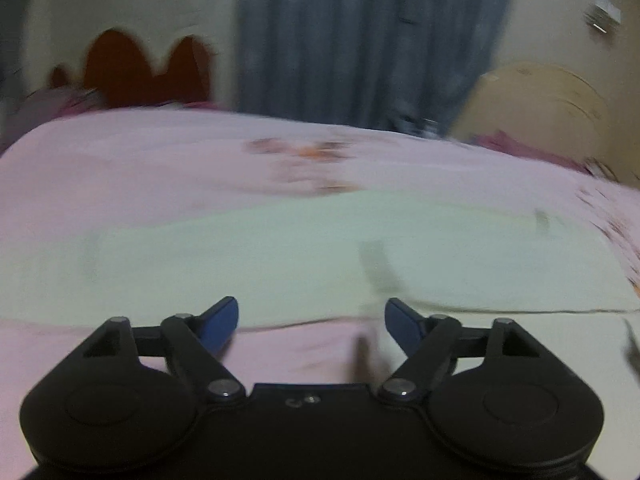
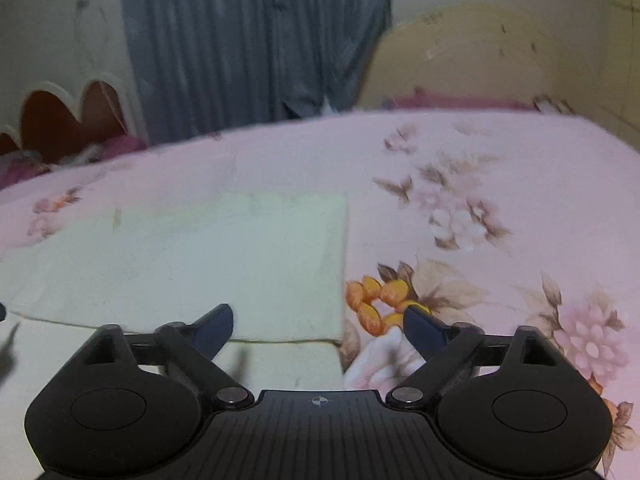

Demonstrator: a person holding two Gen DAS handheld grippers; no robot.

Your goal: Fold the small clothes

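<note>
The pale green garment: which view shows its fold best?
The right wrist view: the pale green garment is sharp, its folded upper layer and right edge clear. The left wrist view shows it motion-blurred, only a wide pale shape.

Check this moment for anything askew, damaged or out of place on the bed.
Nothing stands out. The pale green garment lies flat on the pink floral bedsheet, one layer folded over another with a straight right edge. Left gripper and right gripper are open and empty.

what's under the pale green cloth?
The pale green cloth lies folded on the pink floral bedsheet, its upper layer over its own lower layer. Anything between the layers is covered.
</note>
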